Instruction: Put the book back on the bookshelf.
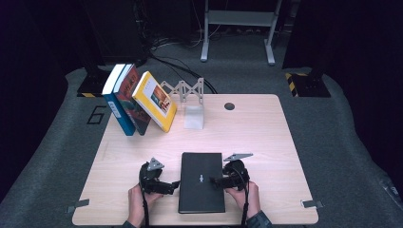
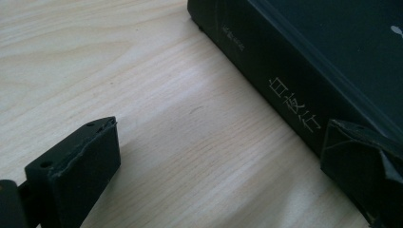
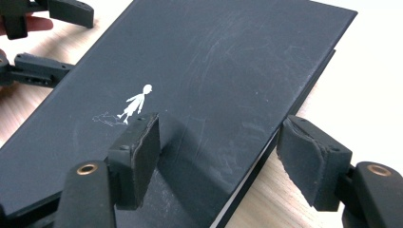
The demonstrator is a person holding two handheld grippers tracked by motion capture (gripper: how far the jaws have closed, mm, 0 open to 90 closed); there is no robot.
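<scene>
A black hardcover book [image 1: 199, 164] lies flat near the table's front edge, with a small white walking figure [image 3: 138, 102] on its cover. Pale characters run along the book's spine [image 2: 294, 107]. My left gripper [image 1: 169, 185] is low at the book's left side and stands wide open. One jaw rests over bare wood and the other sits against the spine, as the left gripper view [image 2: 221, 128] shows. My right gripper [image 1: 215, 180] straddles the book's right edge [image 3: 221, 123]. One of its pads [image 3: 142, 152] is over the cover, and the other sits beside the page edge with a gap.
A blue book [image 1: 115, 102], a red book [image 1: 133, 102] and a yellow book [image 1: 154, 99] lean together at the back left of the wooden table [image 1: 266, 142]. A grey folding rack [image 1: 183, 89] and a white block [image 1: 194, 117] stand beside them. A dark hole [image 1: 229, 106] marks the tabletop.
</scene>
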